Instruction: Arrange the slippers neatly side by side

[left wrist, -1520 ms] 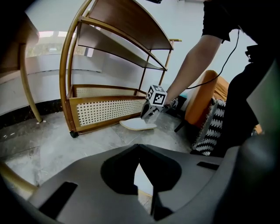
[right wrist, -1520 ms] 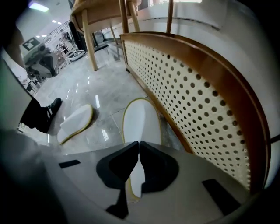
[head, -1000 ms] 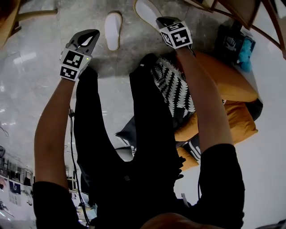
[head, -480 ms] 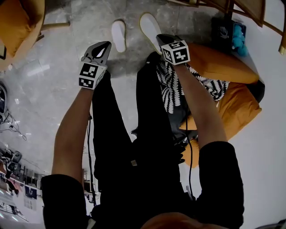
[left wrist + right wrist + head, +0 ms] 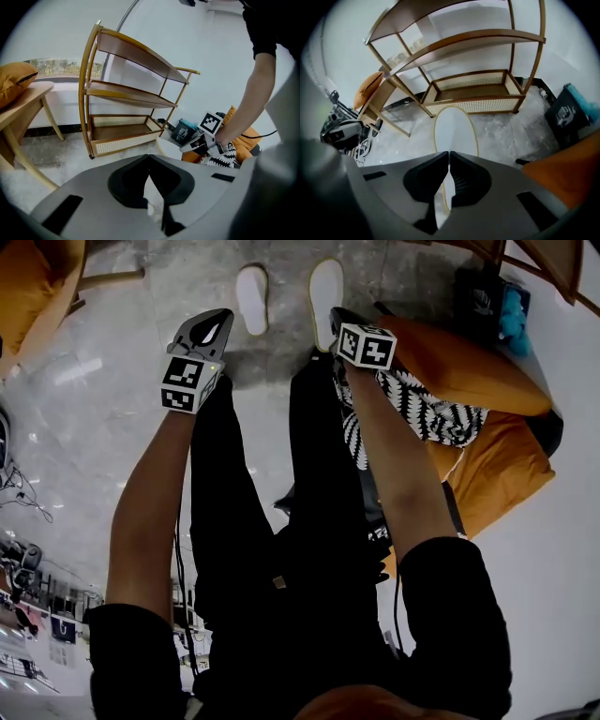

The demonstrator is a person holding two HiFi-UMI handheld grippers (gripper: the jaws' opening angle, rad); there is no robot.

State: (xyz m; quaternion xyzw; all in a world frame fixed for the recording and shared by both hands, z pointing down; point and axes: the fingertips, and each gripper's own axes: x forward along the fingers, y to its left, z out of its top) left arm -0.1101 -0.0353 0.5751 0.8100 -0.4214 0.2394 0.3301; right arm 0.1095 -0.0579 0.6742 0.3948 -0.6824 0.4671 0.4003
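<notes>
Room left — crowding right
Bare floor (image 5: pixel 103 399) is lying open beside the left slipper (image 5: pixel 252 298); orange cushions (image 5: pixel 469 371) are pressing in right, a shelf (image 5: pixel 476 98) standing beyond.

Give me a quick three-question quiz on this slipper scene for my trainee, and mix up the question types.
1. How many white slippers lie on the floor?
2. True or false: the two slippers touch each other.
3. On the left gripper, the jaws are: A) wide apart, B) shut, C) clamped around a cushion.
Key: 1. Two. 2. False: a strip of floor shows between them. 3. B.
</notes>
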